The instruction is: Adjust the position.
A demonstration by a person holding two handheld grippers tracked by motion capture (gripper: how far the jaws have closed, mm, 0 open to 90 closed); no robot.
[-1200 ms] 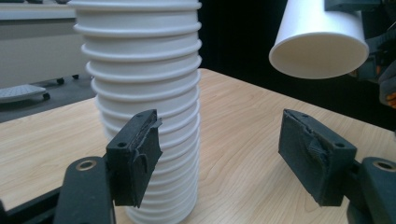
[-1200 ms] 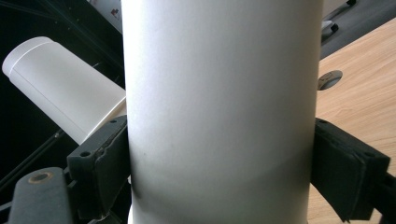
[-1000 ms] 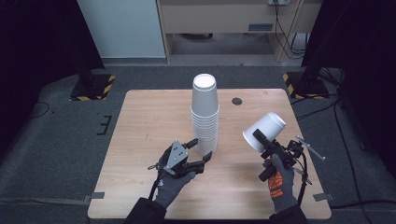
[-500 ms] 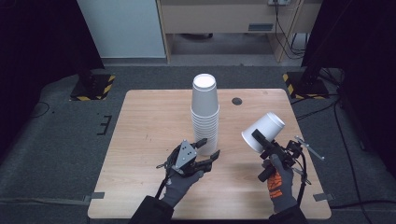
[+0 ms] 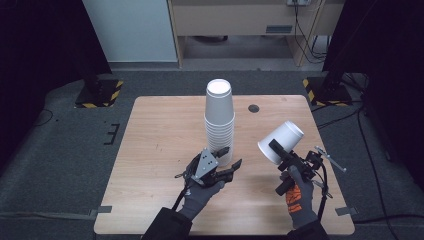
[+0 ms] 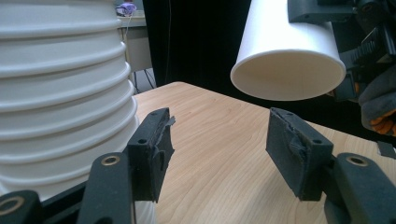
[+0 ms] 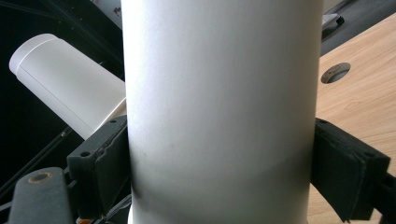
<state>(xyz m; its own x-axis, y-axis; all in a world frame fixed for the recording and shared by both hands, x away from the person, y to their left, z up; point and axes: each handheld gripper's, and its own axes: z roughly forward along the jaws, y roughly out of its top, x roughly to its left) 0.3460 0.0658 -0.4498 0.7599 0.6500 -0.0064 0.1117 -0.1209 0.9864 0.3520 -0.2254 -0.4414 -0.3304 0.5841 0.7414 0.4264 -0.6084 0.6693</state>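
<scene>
A tall stack of white paper cups [image 5: 219, 120] stands upside down near the middle of the wooden table [image 5: 160, 130]; its ribbed rims [image 6: 60, 93] rise at the left of the left gripper view. My left gripper [image 5: 229, 161] lies low at the stack's base, open, nothing between its pads [image 6: 152, 149]. My right gripper [image 5: 277, 150] is shut on a single white cup [image 5: 280, 142], held tilted above the table's right side. That cup [image 7: 219, 107] sits squeezed between the two jaws, and its open mouth [image 6: 287, 70] faces the left gripper.
A small round dark hole [image 5: 253, 108] sits in the tabletop behind the stack, also seen as a hole [image 7: 335, 72] in the right gripper view. Black-and-yellow stand feet [image 5: 100, 94] rest on the floor beyond the table's far corners. A cabinet [image 5: 240, 20] stands behind.
My left gripper slid rightward along the table to the base of the cup stack, its jaws staying open. The right gripper and its held cup stayed nearly still.
</scene>
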